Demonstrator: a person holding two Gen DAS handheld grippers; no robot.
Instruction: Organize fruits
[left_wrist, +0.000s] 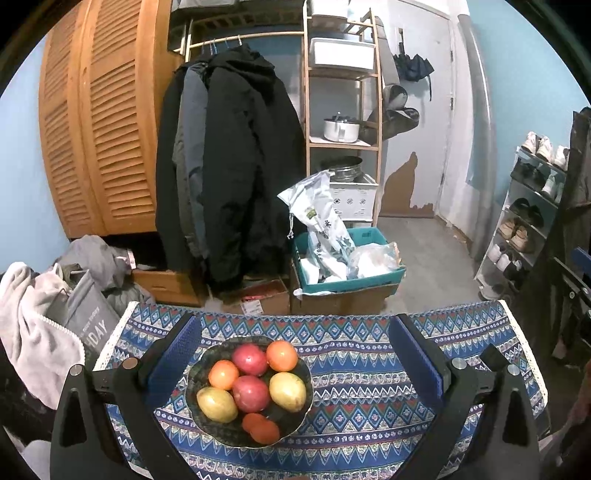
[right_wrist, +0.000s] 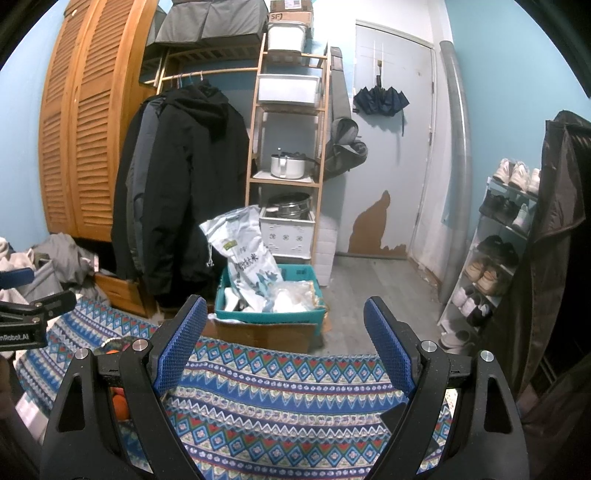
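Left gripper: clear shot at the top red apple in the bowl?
Probably yes. The left gripper is open above the bowl, and the apple lies uncovered on top, though oranges crowd both its sides.

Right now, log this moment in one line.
left tongs: open, over fruit bowl | right tongs: open, empty, over tablecloth | fruits: all in bowl

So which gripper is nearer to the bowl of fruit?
Left. The left gripper frames the bowl between open jaws; the right gripper is off to the bowl's right, over bare cloth.
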